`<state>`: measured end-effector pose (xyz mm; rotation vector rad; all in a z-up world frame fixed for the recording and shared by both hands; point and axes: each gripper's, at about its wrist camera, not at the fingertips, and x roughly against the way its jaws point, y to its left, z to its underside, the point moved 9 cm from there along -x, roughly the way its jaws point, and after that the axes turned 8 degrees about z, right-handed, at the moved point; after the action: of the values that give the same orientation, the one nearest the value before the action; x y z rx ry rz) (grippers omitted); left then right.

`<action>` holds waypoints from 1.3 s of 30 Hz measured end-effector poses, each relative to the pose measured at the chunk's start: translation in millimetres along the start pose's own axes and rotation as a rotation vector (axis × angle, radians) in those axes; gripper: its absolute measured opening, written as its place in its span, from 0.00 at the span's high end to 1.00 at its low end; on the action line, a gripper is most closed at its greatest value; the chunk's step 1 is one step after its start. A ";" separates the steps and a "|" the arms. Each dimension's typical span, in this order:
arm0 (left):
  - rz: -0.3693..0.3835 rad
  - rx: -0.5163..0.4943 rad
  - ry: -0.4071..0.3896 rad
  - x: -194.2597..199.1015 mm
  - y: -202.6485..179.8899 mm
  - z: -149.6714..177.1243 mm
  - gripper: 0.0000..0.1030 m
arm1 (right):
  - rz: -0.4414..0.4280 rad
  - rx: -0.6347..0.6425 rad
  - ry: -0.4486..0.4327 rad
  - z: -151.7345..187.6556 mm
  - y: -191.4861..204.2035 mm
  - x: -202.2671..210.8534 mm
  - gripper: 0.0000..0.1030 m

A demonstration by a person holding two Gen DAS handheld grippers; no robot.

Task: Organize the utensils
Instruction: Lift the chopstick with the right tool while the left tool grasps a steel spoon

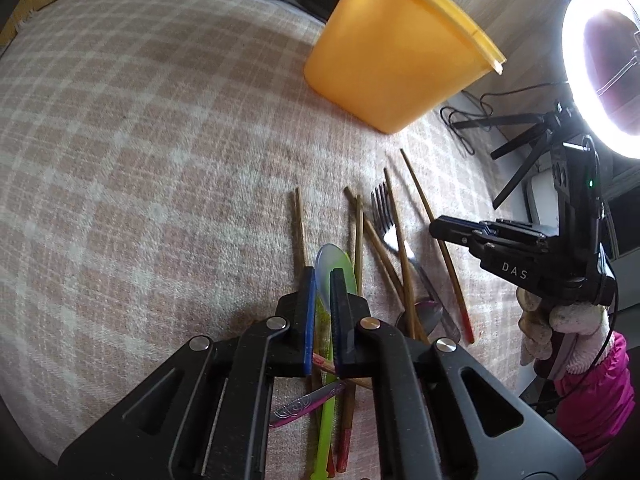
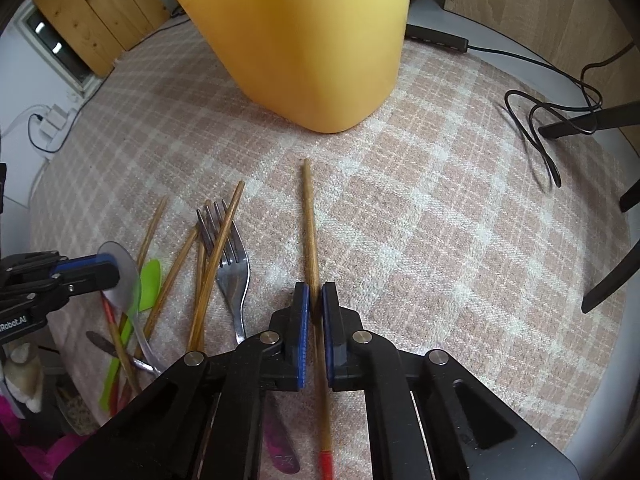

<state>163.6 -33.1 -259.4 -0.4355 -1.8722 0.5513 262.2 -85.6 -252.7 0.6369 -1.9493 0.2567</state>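
Note:
My left gripper (image 1: 324,277) is shut on the bowl of a clear plastic spoon (image 1: 325,258), which lies over a green plastic utensil (image 1: 326,400) in the pile. The right wrist view shows that grip from the side, on the clear spoon (image 2: 122,270). My right gripper (image 2: 316,294) is shut on a wooden chopstick (image 2: 309,216) with a red end, lying apart from the pile and pointing toward the orange container (image 2: 304,40). The same container (image 1: 392,52) stands at the back right in the left wrist view. Several chopsticks, a metal fork (image 2: 230,264) and a metal spoon (image 1: 428,314) lie crossed on the checked cloth.
A ring light (image 1: 570,80) on a black tripod stands at the right, with loose cables (image 2: 536,128) beside it. A gloved hand (image 1: 560,320) with a pink sleeve holds the right gripper. A pink-handled utensil (image 1: 308,404) lies under the left gripper. Wooden panels stand behind.

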 end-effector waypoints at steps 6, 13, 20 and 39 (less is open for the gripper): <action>-0.011 -0.030 -0.052 22.3 -1.1 -8.6 0.98 | -0.014 -0.041 -0.059 1.6 -14.6 19.7 0.95; -0.016 -0.065 -0.116 50.8 -10.1 -22.2 1.00 | -0.020 -0.084 -0.140 9.5 -26.5 50.5 0.95; -0.035 -0.126 -0.160 65.0 -30.6 -30.5 1.00 | 0.000 -0.094 -0.229 17.5 -32.5 81.0 0.95; -0.008 0.160 -0.031 30.8 50.8 2.2 0.50 | -0.024 -0.100 -0.189 42.5 -27.9 72.3 0.95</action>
<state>152.7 25.1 -265.1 -0.3150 -1.8426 0.7004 220.0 -150.9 -210.6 0.6371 -2.1190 0.0858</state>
